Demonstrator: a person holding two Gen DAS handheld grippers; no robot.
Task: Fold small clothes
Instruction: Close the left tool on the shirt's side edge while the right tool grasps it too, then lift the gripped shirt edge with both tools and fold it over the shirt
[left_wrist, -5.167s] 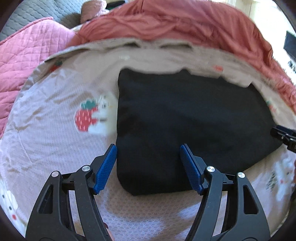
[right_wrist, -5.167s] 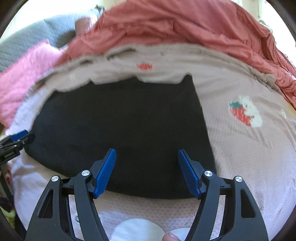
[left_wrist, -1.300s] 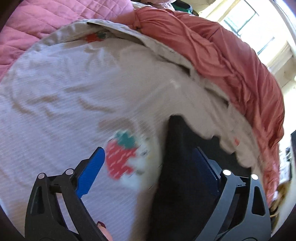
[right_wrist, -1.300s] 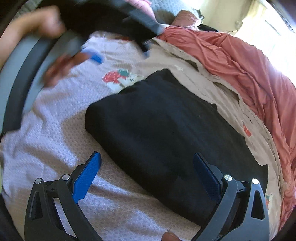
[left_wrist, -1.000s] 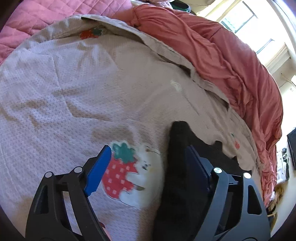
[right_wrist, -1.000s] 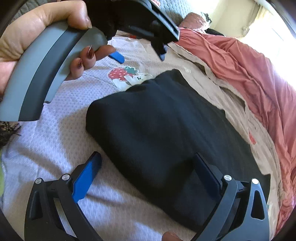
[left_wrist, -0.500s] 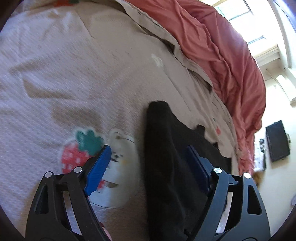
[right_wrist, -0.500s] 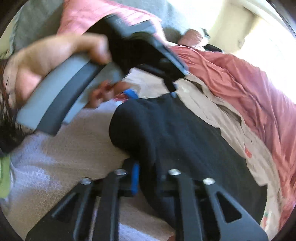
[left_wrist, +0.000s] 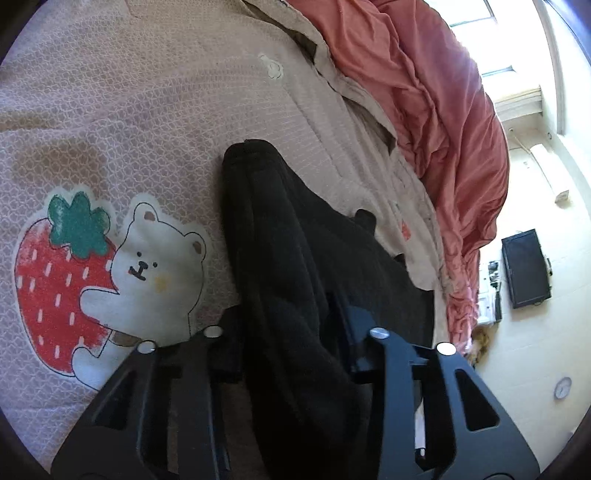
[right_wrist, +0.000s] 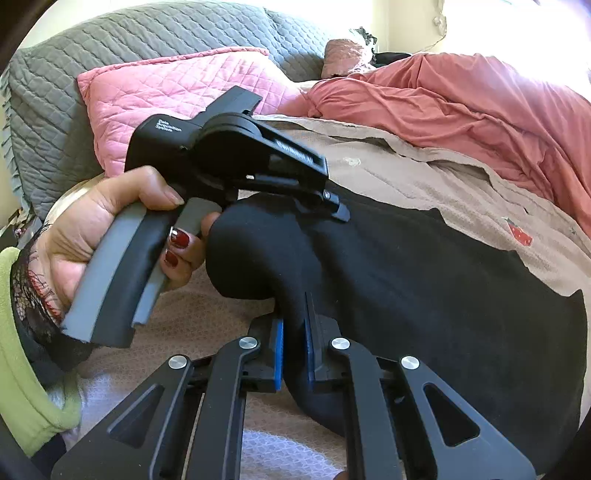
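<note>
Your right gripper (right_wrist: 293, 350), the black two-finger tool with blue pads, is pinching the near edge of the folded black knit garment (right_wrist: 424, 277), its fingers pressed together on a raised ridge of the cloth. Your left gripper (left_wrist: 288, 332) is clamped on the same garment (left_wrist: 295, 258) at its end edge, the fabric bunched up between its black fingers and hiding the pads. In the right wrist view your left hand (right_wrist: 110, 229), nails painted dark red, wraps the grey and black handle of that left tool, which sits just above the garment's lifted corner. The garment lies on the pale pink patterned bedsheet (left_wrist: 129, 110), long axis running from the pinched end toward the far right of the bed, its far edge flat on the sheet. A printed strawberry and white bear (left_wrist: 103, 273) lies just beside the garment's end. A rumpled salmon-red duvet (right_wrist: 480, 107) lies beyond, with a quilted pink pillow (right_wrist: 177, 92) against a grey quilted cushion (right_wrist: 92, 48)
</note>
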